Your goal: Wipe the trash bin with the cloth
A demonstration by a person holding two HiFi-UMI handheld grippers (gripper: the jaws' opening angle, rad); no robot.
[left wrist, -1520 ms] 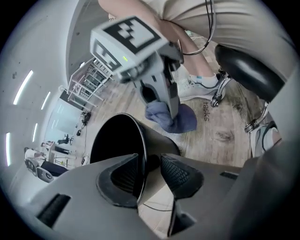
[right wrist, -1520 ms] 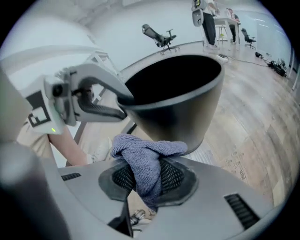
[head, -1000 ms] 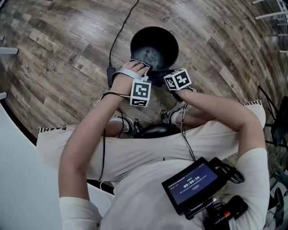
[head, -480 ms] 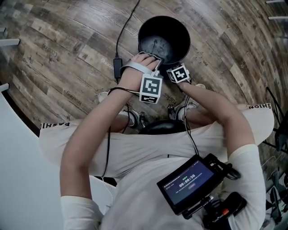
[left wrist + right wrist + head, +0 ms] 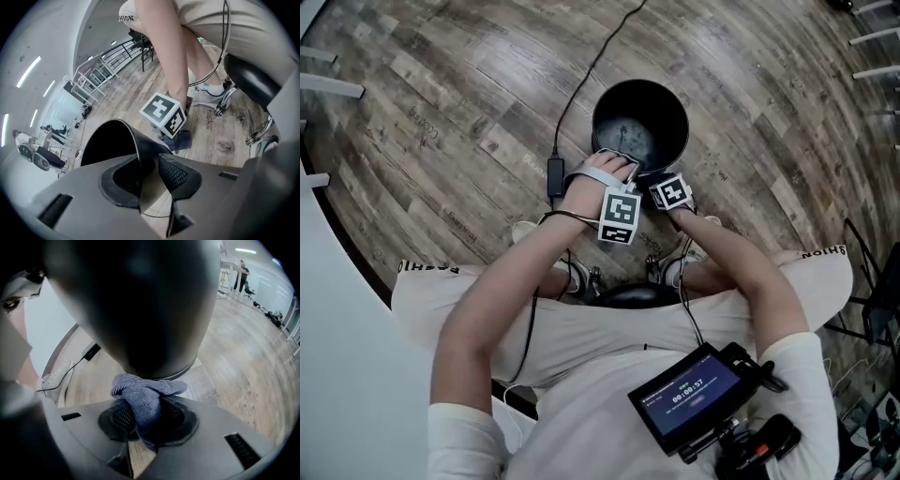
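The black trash bin [image 5: 639, 127] stands upright on the wooden floor. My left gripper [image 5: 622, 165] is at its near rim, and in the left gripper view the bin's thin wall [image 5: 112, 140] runs between the jaws of that gripper [image 5: 147, 173], which are shut on it. My right gripper [image 5: 664, 180] hangs low just right of it, beside the bin's outer wall. It [image 5: 143, 416] is shut on a bunched blue-grey cloth [image 5: 145, 397] that lies against the bin's lower outside wall [image 5: 140, 310]. The cloth [image 5: 180, 140] also shows under the right gripper's marker cube.
A black cable with a power adapter [image 5: 555, 175] lies on the floor left of the bin. The person sits on a black stool [image 5: 623, 295] with both shoes close behind the bin. A screen device [image 5: 689, 394] hangs at the chest. A white surface [image 5: 337, 356] borders the left.
My right gripper has sunk down along the bin's outside with the cloth. My left gripper has kept its hold on the rim.
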